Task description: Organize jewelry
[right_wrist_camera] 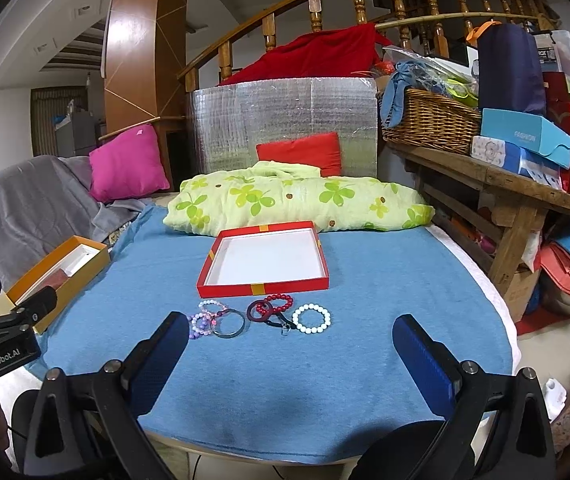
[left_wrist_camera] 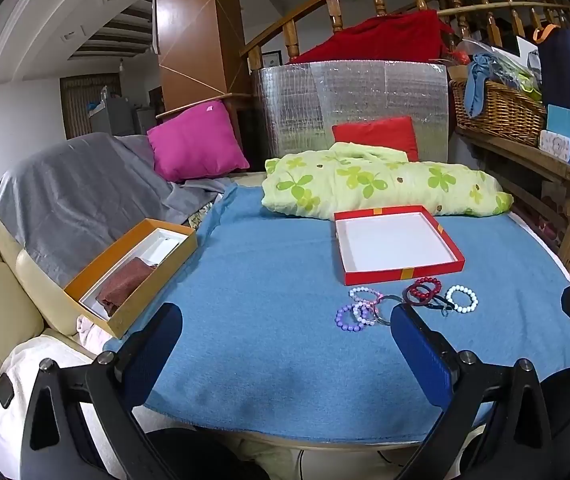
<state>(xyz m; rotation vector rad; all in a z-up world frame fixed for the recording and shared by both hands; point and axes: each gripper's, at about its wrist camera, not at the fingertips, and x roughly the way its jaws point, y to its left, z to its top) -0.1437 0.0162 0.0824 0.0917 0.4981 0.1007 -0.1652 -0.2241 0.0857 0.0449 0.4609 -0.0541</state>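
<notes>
A shallow red box (left_wrist_camera: 399,243) (right_wrist_camera: 263,259) with a white inside lies empty on the blue cloth. Just in front of it lie several bracelets: purple and pink beads (left_wrist_camera: 359,310) (right_wrist_camera: 205,318), a dark bangle (right_wrist_camera: 229,323), a red bead bracelet (left_wrist_camera: 425,287) (right_wrist_camera: 275,304) and a white bead bracelet (left_wrist_camera: 461,298) (right_wrist_camera: 311,318). My left gripper (left_wrist_camera: 287,326) hovers open over the cloth, left of and nearer than the bracelets. My right gripper (right_wrist_camera: 291,338) is open too, just short of them. Neither holds anything.
An orange box (left_wrist_camera: 131,276) (right_wrist_camera: 59,276) with a brown cloth sits at the table's left edge. A green clover-print bundle (left_wrist_camera: 381,182) (right_wrist_camera: 297,200) lies behind the red box. A wooden bench (right_wrist_camera: 497,184) with a basket and boxes stands at right, a covered sofa (left_wrist_camera: 69,196) at left.
</notes>
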